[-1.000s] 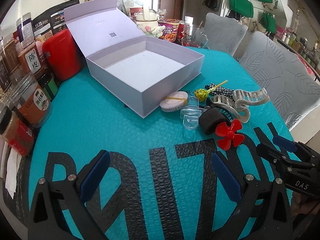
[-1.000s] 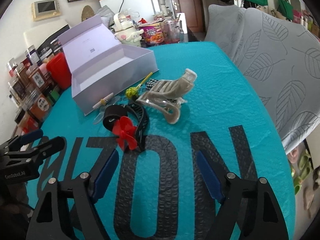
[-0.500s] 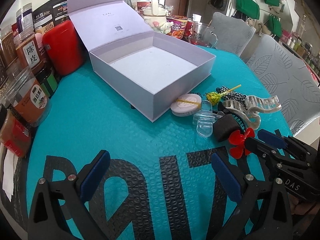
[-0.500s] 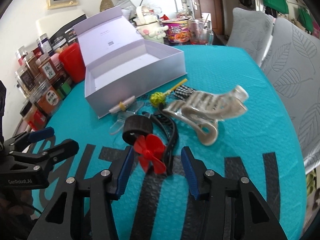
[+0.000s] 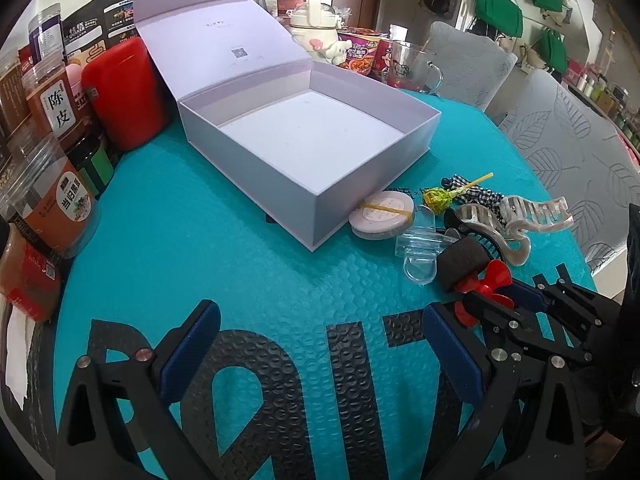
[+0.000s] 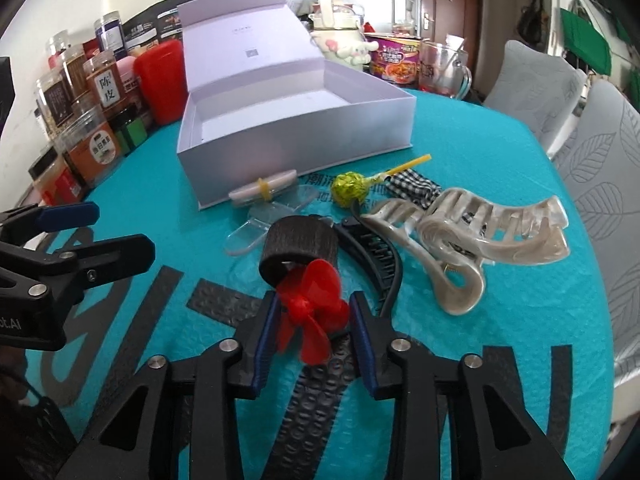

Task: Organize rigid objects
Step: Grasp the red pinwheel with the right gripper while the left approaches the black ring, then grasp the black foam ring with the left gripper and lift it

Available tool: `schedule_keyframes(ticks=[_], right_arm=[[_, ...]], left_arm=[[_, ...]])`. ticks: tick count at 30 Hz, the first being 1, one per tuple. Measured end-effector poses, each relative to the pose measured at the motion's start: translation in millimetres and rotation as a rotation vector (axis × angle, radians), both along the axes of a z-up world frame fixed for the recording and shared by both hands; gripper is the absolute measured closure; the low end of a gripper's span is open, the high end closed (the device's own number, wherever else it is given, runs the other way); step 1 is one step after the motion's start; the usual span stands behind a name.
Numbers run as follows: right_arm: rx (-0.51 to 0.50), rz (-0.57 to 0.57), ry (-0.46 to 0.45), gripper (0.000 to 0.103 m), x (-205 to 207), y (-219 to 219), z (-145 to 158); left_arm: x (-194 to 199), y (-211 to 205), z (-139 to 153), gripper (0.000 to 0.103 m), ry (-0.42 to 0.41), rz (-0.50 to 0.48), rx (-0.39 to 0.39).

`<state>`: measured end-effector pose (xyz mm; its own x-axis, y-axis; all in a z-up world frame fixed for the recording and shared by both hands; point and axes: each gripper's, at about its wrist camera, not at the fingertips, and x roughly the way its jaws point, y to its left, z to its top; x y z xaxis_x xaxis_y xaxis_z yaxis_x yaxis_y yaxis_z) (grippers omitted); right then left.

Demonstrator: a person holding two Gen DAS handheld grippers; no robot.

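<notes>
- My red propeller [image 6: 310, 314]: glossy, translucent plastic.
- My box [image 6: 296, 136]: matt, smooth card.
- The mat [image 6: 500, 184] under it: bubbled teal plastic.
- Claw clip [image 6: 476, 236]: shiny, pearly plastic.

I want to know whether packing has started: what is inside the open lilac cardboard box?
The open lilac cardboard box shows only its bare pale floor in the left wrist view. In the right wrist view its front wall hides the nearest strip of floor.

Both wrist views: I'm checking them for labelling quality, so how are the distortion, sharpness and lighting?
Left wrist view: strong fisheye bending, dark vignette corners, even daylight; the open lilac cardboard box is sharp. Right wrist view: same curvature; the red plastic propeller between the right gripper fingers looks slightly soft, close to the lens, and the translucent beige plastic claw clip shows small glossy highlights.
</notes>
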<state>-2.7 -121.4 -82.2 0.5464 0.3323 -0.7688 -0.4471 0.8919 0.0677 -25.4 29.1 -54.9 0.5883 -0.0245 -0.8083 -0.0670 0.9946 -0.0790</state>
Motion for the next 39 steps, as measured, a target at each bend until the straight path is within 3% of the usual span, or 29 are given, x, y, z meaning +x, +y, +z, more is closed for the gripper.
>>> schedule_keyframes(ticks=[9,20,22,29,32,39], right_arm=[[0.094,-0.008,0.014,0.072,-11.3,-20.7,9.3],[0.110,-0.093,-0.018,0.072,-18.3,-56.8,22.7],[0.113,-0.111,-0.020,0.072,-17.7,-62.5,23.5],[0.125,-0.164,-0.019,0.072,-13.9,-83.2,21.7],[0.104,-0.172,-0.035,0.072,-14.0,-88.0,21.2],[0.108,-0.216,-0.022,0.072,-8.1,-104.6,15.6]], left_arm=[[-1.3,-10.6,3.4,0.000,-0.014,-0.023,-0.005],[6.9,-38.9,8.9,0.001,-0.038,-0.098,-0.049],[6.0,-48.1,11.9,0.010,-0.061,-0.126,-0.056],[17.6,-74.8,6.8,0.024,-0.035,-0.215,-0.085],[24.5,-80.7,2.5,0.042,-0.025,-0.227,-0.102],[39.0,-94.5,-4.1,0.043,-0.012,-0.237,-0.104]])
